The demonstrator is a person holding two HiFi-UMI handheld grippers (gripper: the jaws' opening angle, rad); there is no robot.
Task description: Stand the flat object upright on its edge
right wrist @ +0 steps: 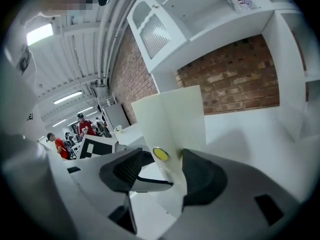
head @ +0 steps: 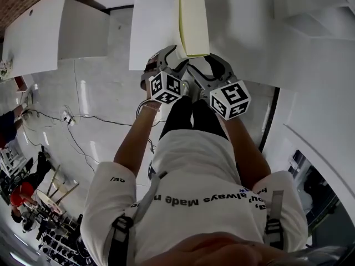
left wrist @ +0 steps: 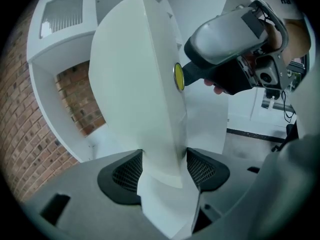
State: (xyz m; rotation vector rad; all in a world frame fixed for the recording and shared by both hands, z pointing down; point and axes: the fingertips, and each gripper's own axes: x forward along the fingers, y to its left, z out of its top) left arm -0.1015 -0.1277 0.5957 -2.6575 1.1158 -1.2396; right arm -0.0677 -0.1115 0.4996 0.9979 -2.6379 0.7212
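The flat object (head: 194, 15) is a cream-white panel with a yellowish edge, and both grippers hold it by its near end above the white table (head: 152, 32). In the left gripper view the panel (left wrist: 140, 84) rises between both pads, with my left gripper (left wrist: 165, 171) shut on it. In the right gripper view the panel (right wrist: 175, 119) lies against the right pad, and the left pad reaches it by a small yellow dot (right wrist: 160, 154). My right gripper (right wrist: 165, 169) is shut on it. From above, the left gripper (head: 175, 60) and right gripper (head: 206, 66) sit side by side.
White shelving (right wrist: 210, 24) and a brick wall (right wrist: 235, 79) stand behind the table. More white tables (head: 39, 32) stand to the left. Cables (head: 72, 118) lie on the grey floor. People in red (right wrist: 82, 126) are far off.
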